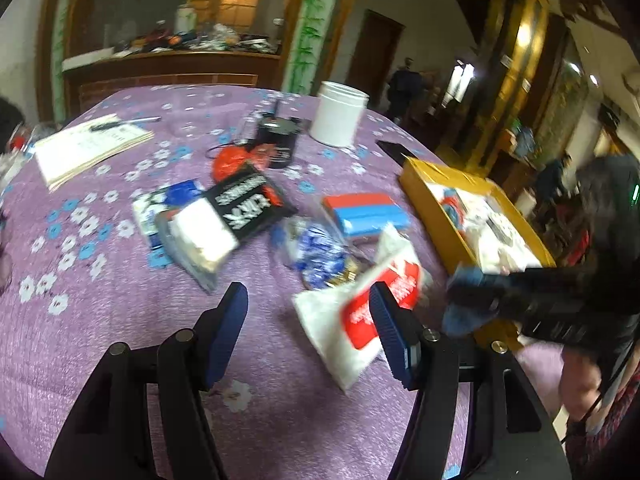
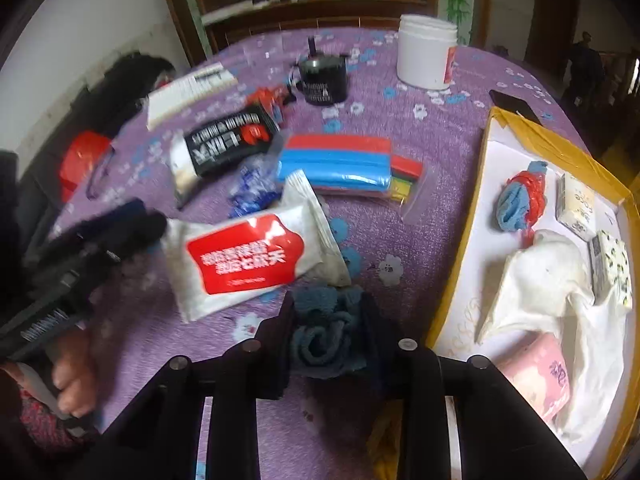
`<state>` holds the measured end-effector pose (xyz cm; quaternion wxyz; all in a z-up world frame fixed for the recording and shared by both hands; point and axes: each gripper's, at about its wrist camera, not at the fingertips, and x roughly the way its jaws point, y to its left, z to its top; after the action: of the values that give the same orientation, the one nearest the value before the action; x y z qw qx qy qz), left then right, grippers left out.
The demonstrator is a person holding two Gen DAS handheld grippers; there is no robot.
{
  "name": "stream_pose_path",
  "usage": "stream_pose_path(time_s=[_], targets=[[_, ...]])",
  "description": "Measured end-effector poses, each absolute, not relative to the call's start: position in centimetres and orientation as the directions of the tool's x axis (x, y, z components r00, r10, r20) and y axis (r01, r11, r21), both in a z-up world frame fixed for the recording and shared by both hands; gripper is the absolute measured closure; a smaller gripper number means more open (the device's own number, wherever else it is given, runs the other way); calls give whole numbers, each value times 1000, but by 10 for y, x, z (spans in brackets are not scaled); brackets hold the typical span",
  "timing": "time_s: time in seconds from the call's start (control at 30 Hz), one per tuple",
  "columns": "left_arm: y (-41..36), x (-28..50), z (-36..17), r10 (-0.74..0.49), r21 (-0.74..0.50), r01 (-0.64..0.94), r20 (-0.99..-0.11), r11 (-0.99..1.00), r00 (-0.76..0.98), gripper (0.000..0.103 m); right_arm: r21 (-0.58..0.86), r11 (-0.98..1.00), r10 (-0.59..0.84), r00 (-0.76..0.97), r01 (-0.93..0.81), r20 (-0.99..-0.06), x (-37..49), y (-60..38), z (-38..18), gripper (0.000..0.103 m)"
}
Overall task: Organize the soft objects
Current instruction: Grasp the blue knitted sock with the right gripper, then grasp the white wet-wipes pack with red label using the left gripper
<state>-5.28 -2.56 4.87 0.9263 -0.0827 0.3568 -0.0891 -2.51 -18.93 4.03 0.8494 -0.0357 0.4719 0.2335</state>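
My right gripper (image 2: 326,312) is shut on a rolled blue-grey sock (image 2: 326,336), held over the purple tablecloth just left of the yellow box (image 2: 460,280); it also shows in the left wrist view (image 1: 466,300). My left gripper (image 1: 308,304) is open and empty, its right finger (image 1: 390,332) over a white wet-wipes pack with a red label (image 1: 360,320), which also shows in the right wrist view (image 2: 248,260). The box holds a blue and red cloth ball (image 2: 520,200), tissue packs (image 2: 576,208), a white cloth (image 2: 548,292) and a pink pack (image 2: 536,376).
On the cloth lie a red and blue sponge pack (image 2: 336,164), a black snack bag (image 2: 224,140), a blue crumpled wrapper (image 2: 252,188), a black mug (image 2: 322,76), a white jar (image 2: 426,52), a notebook (image 1: 88,148) and a phone (image 2: 514,104).
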Motion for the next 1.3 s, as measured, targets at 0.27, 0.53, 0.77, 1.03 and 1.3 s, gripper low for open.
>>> stream_pose_path(time_s=[0.27, 0.53, 0.77, 1.03, 1.3], targets=[[-77, -52, 59, -138, 75, 263, -697, 962, 704, 41, 309, 878, 470, 536, -366, -701, -39, -237, 70, 73], [-105, -38, 51, -33, 292, 350, -724, 890, 688, 41, 389, 851, 524, 536, -353, -662, -48, -260, 72, 73], [-124, -25, 29, -17, 341, 413, -754, 844, 657, 34, 410, 841, 541, 532, -353, -651, -53, -263, 70, 73], [-110, -19, 28, -2, 258, 295, -750, 920, 661, 59, 429, 835, 550, 525, -345, -649, -54, -265, 65, 73], [-62, -59, 44, -148, -54, 156, -703, 986, 696, 58, 411, 833, 553, 520, -370, -651, -62, -254, 60, 73]])
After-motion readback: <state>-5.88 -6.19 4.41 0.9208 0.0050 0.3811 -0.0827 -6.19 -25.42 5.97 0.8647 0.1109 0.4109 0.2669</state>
